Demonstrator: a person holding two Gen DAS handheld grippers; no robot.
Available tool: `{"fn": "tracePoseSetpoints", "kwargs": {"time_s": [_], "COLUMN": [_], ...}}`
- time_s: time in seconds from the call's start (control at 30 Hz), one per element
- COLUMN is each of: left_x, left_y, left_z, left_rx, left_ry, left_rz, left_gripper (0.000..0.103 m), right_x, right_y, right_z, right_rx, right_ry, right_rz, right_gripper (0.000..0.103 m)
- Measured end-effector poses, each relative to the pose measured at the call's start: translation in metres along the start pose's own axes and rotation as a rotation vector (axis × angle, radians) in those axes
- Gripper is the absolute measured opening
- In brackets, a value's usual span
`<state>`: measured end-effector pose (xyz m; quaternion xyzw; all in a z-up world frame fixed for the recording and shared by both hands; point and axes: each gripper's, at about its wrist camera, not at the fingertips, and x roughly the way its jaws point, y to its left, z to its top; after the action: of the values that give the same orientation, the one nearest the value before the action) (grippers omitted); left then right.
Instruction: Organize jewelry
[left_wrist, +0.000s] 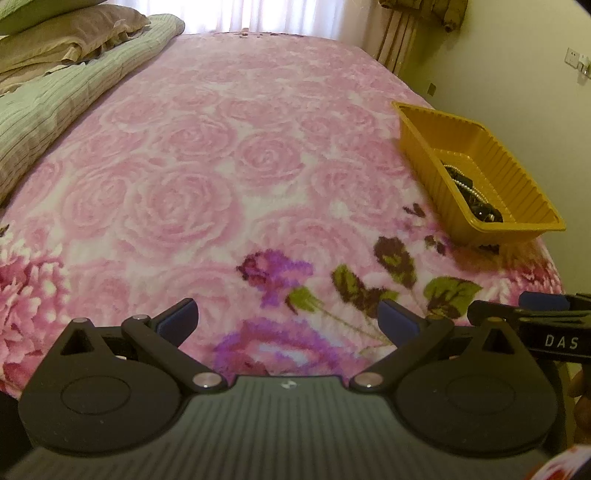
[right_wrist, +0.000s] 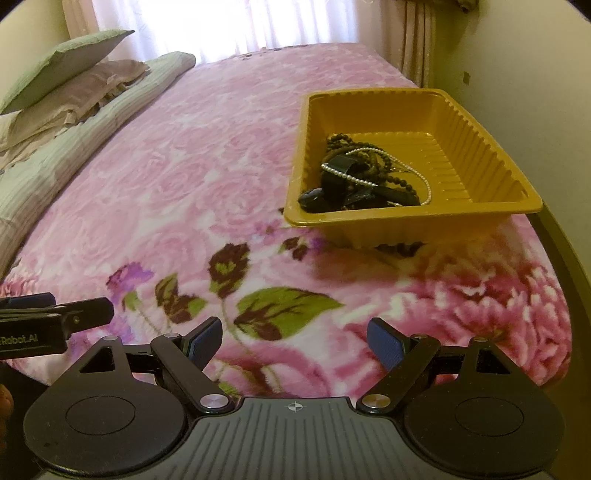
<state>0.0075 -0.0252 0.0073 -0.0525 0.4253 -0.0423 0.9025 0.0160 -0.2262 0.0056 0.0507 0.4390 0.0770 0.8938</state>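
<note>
A yellow plastic tray (right_wrist: 480, 122) sits on the pink floral bed near its right edge. Inside lies a tangle of jewelry (right_wrist: 362, 177): dark bead strands, black pieces and a thin pearl chain. The left wrist view has the same tray (left_wrist: 498, 155) far right, with jewelry (left_wrist: 469, 192) in it. My right gripper (right_wrist: 295, 341) hovers open over the blanket, short of the tray, nothing between its blue pads. My left gripper (left_wrist: 288, 319) is open too, empty, to the left of the tray. Each gripper shows at the other view's edge.
The bedspread (left_wrist: 221, 166) stretches wide to the left and back. Folded green quilt (left_wrist: 55, 103) and pillows (right_wrist: 66, 62) lie at the far left. A wall with curtains runs along the bed's right side, close behind the tray.
</note>
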Motion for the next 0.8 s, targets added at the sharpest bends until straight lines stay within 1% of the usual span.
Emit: {"fn": "tracePoseSetpoints", "kwargs": {"time_s": [0.13,0.37,0.8], "left_x": [0.0016,0.0005,0.0004], "left_y": [-0.0025,-0.0067,-0.0052], "left_z": [-0.0016,-0.0038,-0.0042], "left_rx": [0.01,0.027,0.027], "left_ry": [0.012,-0.005,-0.008], "left_rz": [-0.006,0.011,0.011], "left_gripper": [0.103,0.103,0.103], "right_x": [-0.0004,-0.0002,-0.0006], "right_y": [0.0033,0.0089,0.0099], "right_z": [0.0008,0.0013,0.0014], "right_rx": [-0.008,-0.028,-0.038], "right_ry": [-0.006,-0.006,-0.003], "right_rz": [-0.003,-0.005,-0.012], "right_gripper": [0.085,0.085,0.085]}}
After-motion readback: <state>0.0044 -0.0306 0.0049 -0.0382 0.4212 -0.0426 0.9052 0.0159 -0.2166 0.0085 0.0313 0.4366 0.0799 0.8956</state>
